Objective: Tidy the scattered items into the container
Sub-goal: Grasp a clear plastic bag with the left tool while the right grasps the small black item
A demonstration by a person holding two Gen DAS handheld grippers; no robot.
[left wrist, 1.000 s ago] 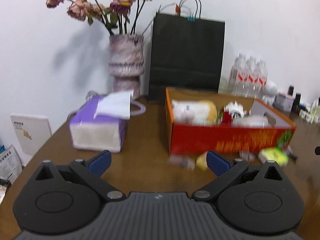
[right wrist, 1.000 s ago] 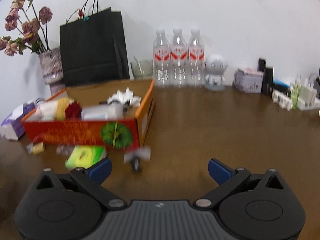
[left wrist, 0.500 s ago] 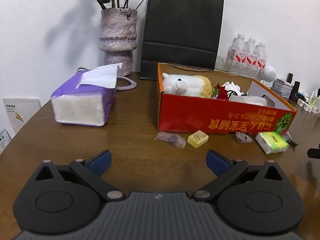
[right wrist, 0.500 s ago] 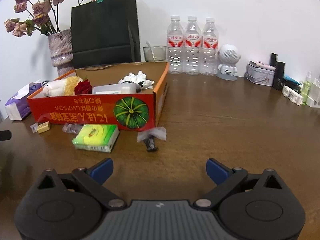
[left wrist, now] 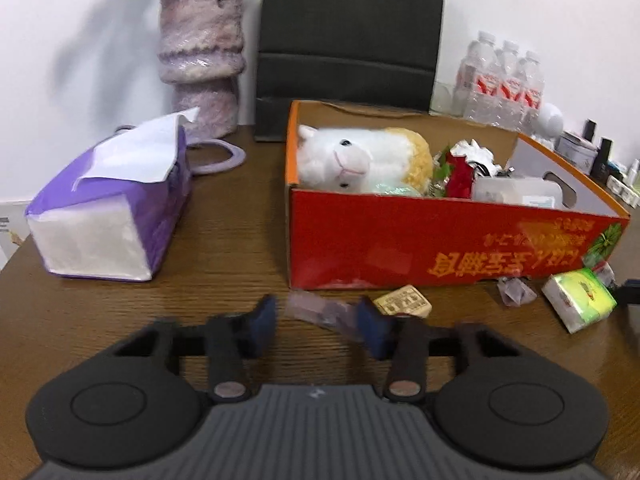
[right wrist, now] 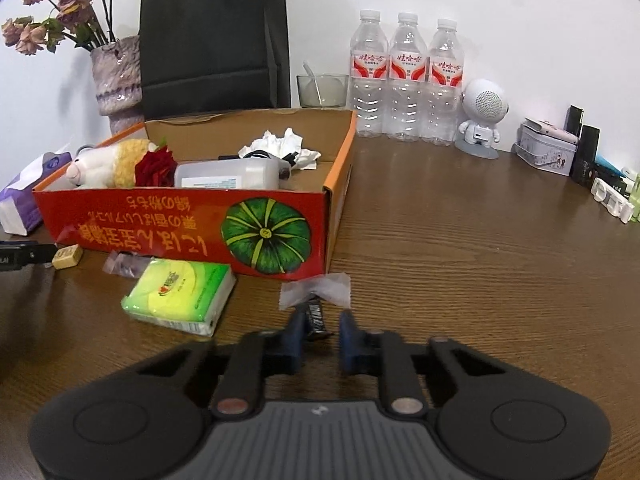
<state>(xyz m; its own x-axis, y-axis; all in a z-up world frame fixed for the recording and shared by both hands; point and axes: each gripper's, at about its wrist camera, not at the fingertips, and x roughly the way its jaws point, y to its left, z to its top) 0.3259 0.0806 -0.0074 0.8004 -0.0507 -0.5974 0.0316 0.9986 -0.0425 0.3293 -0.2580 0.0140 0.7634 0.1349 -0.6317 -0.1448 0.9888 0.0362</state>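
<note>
A red cardboard box (left wrist: 440,240) holds a plush toy (left wrist: 360,160), a rose and a white bottle. In front of it lie a clear sachet (left wrist: 320,312), a small yellow block (left wrist: 402,301), a second sachet (left wrist: 516,290) and a green tissue pack (left wrist: 580,304). My left gripper (left wrist: 318,322) is closing with the first sachet between its fingers, and a gap still shows on the left side. My right gripper (right wrist: 320,334) is closing around a dark wrapped item (right wrist: 316,316) by the box corner (right wrist: 328,232). That item sits against the left finger, apart from the right one.
A purple tissue box (left wrist: 108,216) lies left of the box, with a vase (left wrist: 200,56) and a black paper bag (left wrist: 348,32) behind. Water bottles (right wrist: 406,76), a glass bowl (right wrist: 322,90), a white robot figure (right wrist: 482,120) and a tin (right wrist: 546,152) line the wall.
Both grippers have come forward and down to the items in front of the box. Their jaws have narrowed from wide apart to close around a sachet and the wrapped item.
</note>
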